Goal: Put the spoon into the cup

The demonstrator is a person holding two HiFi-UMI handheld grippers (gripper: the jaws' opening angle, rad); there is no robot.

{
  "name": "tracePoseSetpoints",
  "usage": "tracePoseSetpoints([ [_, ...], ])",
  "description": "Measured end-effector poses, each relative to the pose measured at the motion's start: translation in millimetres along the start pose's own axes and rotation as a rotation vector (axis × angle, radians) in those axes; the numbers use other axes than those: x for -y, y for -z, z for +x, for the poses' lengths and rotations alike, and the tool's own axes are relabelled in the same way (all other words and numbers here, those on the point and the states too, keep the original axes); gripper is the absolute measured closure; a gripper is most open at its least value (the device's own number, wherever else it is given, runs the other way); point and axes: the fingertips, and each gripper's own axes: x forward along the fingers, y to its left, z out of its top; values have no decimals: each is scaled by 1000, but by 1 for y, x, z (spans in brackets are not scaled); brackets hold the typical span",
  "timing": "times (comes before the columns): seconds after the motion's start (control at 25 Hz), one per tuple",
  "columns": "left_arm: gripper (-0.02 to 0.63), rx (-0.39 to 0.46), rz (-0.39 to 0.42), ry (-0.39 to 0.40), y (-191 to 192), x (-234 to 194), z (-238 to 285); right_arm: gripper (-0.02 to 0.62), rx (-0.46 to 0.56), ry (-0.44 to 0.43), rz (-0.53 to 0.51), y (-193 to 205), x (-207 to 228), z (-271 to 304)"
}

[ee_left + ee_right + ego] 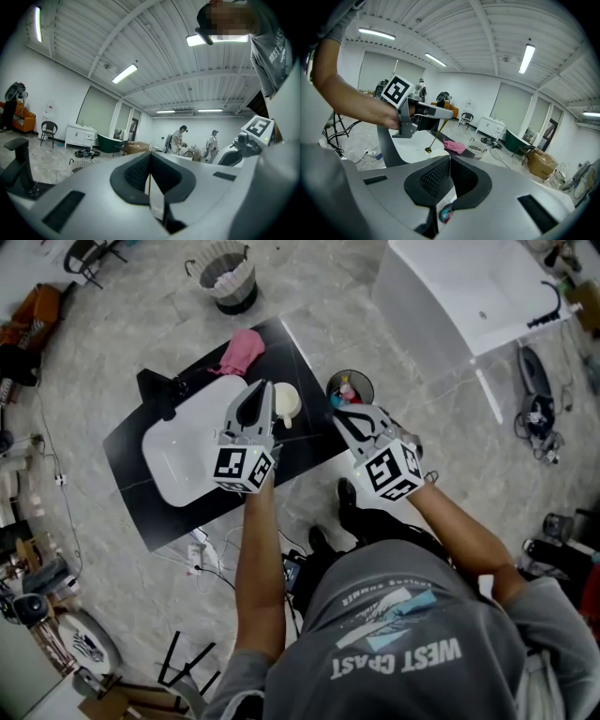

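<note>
A cream cup (286, 401) stands on the black table (309, 352), beside the white basin. My left gripper (260, 395) hovers level just left of the cup. It is shut on the thin handle of a gold spoon (433, 138), which hangs bowl-down from its jaws above the table in the right gripper view. In the left gripper view (150, 161) the handle shows only as a thin gold line between the closed pads. My right gripper (352, 416) is off the table's right edge. It is tilted down and shut (450, 166), with nothing in it.
A white basin (187, 451) with a black faucet (159, 390) fills the table's left half. A pink cloth (242, 351) lies at the far edge. A dark bin (350, 388) stands on the floor by the right gripper. A wicker basket (225, 277) and a white bathtub (469, 287) stand farther off.
</note>
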Motion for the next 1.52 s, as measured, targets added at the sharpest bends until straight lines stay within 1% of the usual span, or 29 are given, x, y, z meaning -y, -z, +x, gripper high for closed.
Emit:
tracePoseSetpoints([
  [0.44, 607, 25, 17, -31, 9, -9, 10, 563, -25, -21, 4, 18, 3, 9],
  [0.64, 607, 53, 10, -43, 8, -12, 12, 563, -30, -35, 30, 29, -1, 14],
  [0.76, 607, 72, -7, -53, 6, -17, 11, 563, -35, -42, 22, 30, -1, 16],
  [0.92, 606, 73, -14, -61, 9, -20, 11, 563, -39, -48, 7, 28, -1, 16],
  [1.08, 606, 51, -13, -60, 20, -19, 11, 563, -41, -51, 11, 31, -1, 18],
  [1.36, 606, -26, 3, -63, 48, -14, 7, 563, -41, -53, 19, 33, -2, 18],
  [1.52, 604, -69, -4, -66, 66, -15, 1, 563, -41, -58, 21, 31, -4, 18],
])
